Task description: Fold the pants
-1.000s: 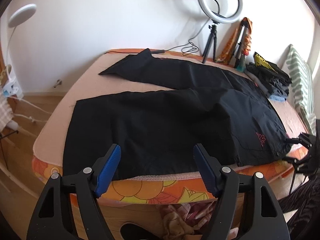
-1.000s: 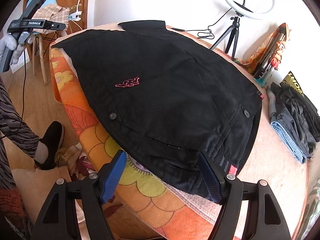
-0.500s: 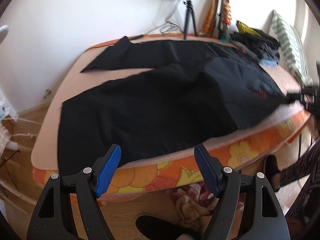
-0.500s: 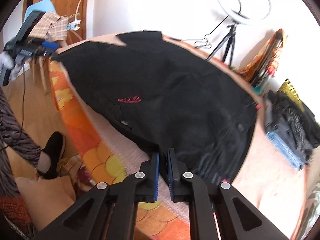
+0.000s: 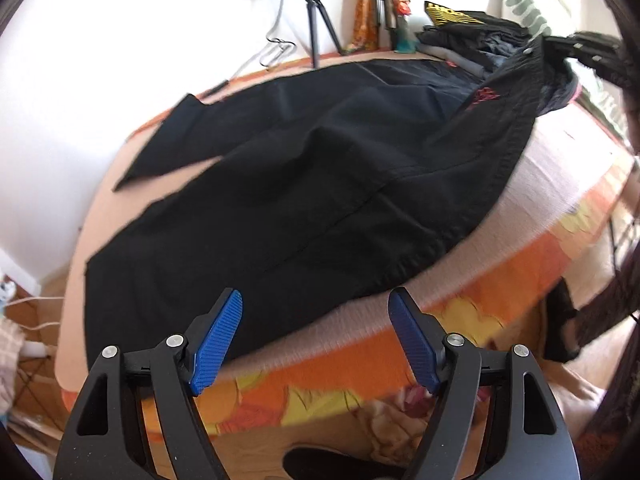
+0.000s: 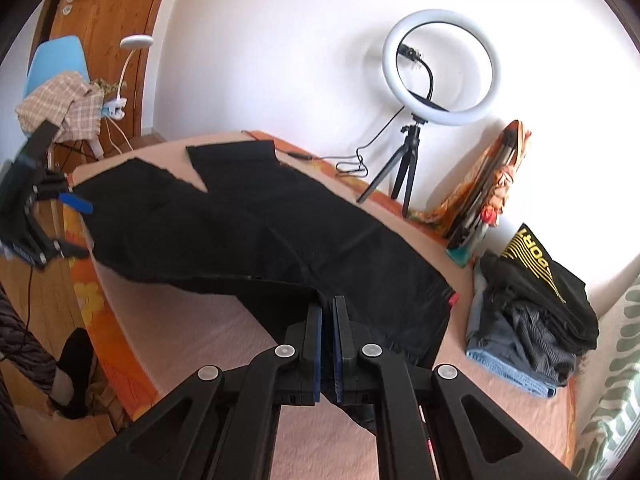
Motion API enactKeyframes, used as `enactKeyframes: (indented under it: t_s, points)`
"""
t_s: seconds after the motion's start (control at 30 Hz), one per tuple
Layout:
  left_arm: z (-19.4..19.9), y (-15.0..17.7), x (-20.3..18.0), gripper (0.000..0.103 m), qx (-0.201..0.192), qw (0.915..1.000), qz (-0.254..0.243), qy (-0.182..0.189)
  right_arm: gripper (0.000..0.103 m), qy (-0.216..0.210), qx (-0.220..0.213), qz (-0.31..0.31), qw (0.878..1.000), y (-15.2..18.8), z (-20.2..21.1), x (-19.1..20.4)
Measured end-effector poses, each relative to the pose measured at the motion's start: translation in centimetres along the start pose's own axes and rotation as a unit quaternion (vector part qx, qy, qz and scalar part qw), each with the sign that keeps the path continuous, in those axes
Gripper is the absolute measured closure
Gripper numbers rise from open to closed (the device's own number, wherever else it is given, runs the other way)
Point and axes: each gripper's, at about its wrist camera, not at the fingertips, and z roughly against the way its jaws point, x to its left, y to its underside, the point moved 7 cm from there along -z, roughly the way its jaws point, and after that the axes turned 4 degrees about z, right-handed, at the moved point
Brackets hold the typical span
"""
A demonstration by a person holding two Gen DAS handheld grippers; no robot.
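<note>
The right gripper [image 6: 328, 316] has its fingers clamped together on the waistband edge of the pants [image 6: 280, 236], and the pinched cloth rises off the bed [image 6: 224, 344] toward them, leaving a lifted fold between the fingers and the flat part of the garment. In the left view the same gripper [image 5: 560, 46] shows at the upper right with the waist corner hanging from it.

The left gripper [image 5: 314, 332] has its fingers [image 5: 216, 340] wide apart with nothing between them. It hangs over the near edge of the bed, above the hem end of the nearer leg, not touching the cloth. In the right view it shows at the far left [image 6: 72, 216], just beside that hem.

The pants are black and lie spread across the pink bed cover, both legs stretched away from the waist, the farther leg ending near the wall. A small red logo [image 5: 486, 96] sits near the raised waist.

Beyond the pants a ring light [image 6: 440, 68] stands on a tripod at the wall. A pile of folded clothes [image 6: 532, 312] lies on the bed beside the waist end.
</note>
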Motion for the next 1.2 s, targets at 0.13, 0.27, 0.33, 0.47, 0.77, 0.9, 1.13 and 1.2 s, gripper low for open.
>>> enactKeyframes:
  t_s: [0.13, 0.27, 0.33, 0.47, 0.77, 0.9, 1.13, 1.2]
  points:
    - [-1.6, -0.2, 1.4, 0.027, 0.007, 0.9984, 0.001, -0.057, 0.101, -0.003, -0.01, -0.012, 1.0, -0.4, 0.3, -0.6]
    - [-2.1, 0.3, 4.6, 0.027, 0.02, 0.9949, 0.041, -0.09, 0.101, -0.002, -0.009, -0.016, 1.0, 0.0, 0.3, -1.0]
    - [-1.7, 0.7, 6.9, 0.027, 0.022, 0.992, 0.066, -0.105, 0.101, -0.005, -0.006, -0.018, 1.0, 0.3, 0.4, -1.1]
    - [-1.0, 1.9, 11.2, 0.031, 0.024, 0.9836, 0.127, -0.126, 0.101, -0.008, -0.005, -0.021, 1.0, 1.0, 0.7, -0.9]
    - [-1.6, 2.1, 14.7, 0.088, 0.014, 0.9805, 0.183, -0.07, 0.101, -0.018, -0.004, -0.024, 1.0, 1.0, 0.3, -0.1]
    - [-1.9, 2.4, 13.9, 0.096, 0.016, 0.9854, 0.161, -0.052, 0.101, -0.014, -0.003, -0.022, 1.0, 1.2, 0.3, 0.0]
    - [-0.1, 1.0, 14.7, 0.098, -0.026, 0.9833, 0.174, -0.045, 0.101, -0.01, 0.0, -0.03, 1.0, 1.6, 0.4, -0.3]
    - [0.7, -0.3, 15.1, 0.098, -0.049, 0.982, 0.176, -0.048, 0.101, -0.004, -0.006, -0.032, 0.999, 1.3, 0.7, -0.6]
